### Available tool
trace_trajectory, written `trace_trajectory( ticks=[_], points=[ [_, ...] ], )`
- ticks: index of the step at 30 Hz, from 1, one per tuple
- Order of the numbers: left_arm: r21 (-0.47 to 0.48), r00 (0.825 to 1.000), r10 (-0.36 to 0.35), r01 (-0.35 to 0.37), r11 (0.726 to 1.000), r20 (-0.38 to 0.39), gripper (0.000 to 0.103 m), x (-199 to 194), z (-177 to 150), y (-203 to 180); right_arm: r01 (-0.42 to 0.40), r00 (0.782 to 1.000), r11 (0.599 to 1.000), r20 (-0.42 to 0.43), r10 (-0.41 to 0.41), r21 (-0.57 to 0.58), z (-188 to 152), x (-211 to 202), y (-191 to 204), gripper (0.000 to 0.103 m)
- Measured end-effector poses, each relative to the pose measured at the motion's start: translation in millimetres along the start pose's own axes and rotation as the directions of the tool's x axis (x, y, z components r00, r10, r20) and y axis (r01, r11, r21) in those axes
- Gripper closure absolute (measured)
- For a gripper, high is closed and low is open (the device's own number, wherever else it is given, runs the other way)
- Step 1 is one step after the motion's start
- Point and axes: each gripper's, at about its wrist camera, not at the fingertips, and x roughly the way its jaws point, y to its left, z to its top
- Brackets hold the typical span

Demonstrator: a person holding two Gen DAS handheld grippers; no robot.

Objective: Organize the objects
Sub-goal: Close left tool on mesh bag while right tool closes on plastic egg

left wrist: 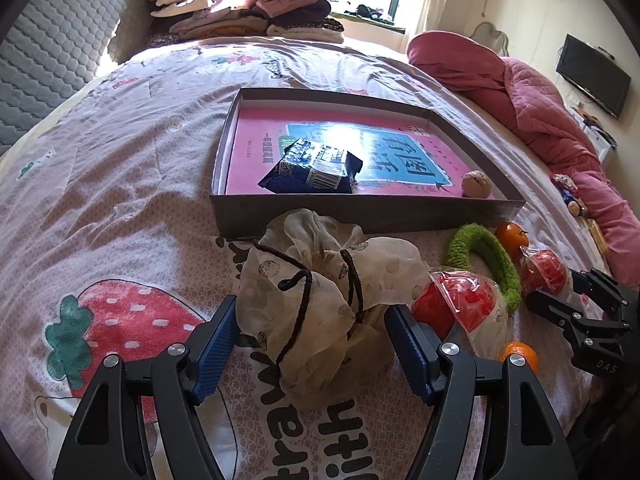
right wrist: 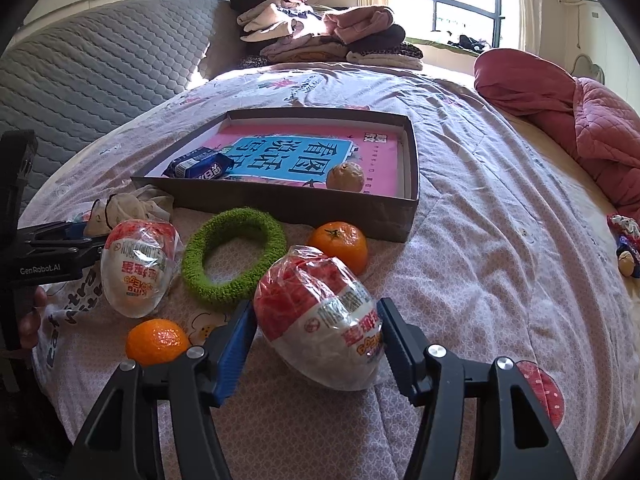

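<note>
On the bed's quilt [right wrist: 480, 208] sits a shallow dark box [right wrist: 360, 210]; inside it lie a pink book [right wrist: 384, 160], a dark snack packet [right wrist: 200, 166] and a brownish round fruit [right wrist: 345, 177]. The left gripper [left wrist: 312, 328] stands released around a cream drawstring pouch [left wrist: 320, 280] just before the box. The right gripper [right wrist: 318, 340] brackets a wrapped red-and-white egg [right wrist: 320, 312], pads apart from it.

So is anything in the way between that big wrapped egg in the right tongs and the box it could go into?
Partly. The right tongs straddle the wrapped egg, pads not visibly pressing. Between it and the box lie a tangerine and, to the left, a green fuzzy ring. Lifted over the box's low wall, nothing else visible blocks it.
</note>
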Motion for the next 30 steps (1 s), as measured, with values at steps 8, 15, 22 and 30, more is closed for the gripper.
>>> trace_trajectory(
  ticks=[8, 15, 22, 30],
  points=[
    [-0.014, 1.0, -0.021, 0.021, 1.0, 0.003, 0.032, 4, -1, 3, -0.019, 1.0, 1.0, 0.013, 0.019, 0.017, -1, -3, -2, 0.046],
    [-0.012, 1.0, -0.017, 0.017, 1.0, 0.004, 0.057, 2, -2, 4, -0.02, 1.0, 1.0, 0.012, 0.02, 0.013, -2, -3, 0, 0.046],
    [-0.005, 1.0, -0.026, 0.026, 1.0, 0.01, 0.076, -3, -5, 1, -0.024, 1.0, 0.999, 0.018, 0.024, 0.035, -2, -3, -4, 0.046],
    [0.007, 1.0, -0.011, 0.01, 1.0, 0.024, 0.08, -9, -6, 0, -0.023, 0.999, 0.999, 0.036, 0.022, 0.037, -1, -8, -6, 0.047]
  ],
)
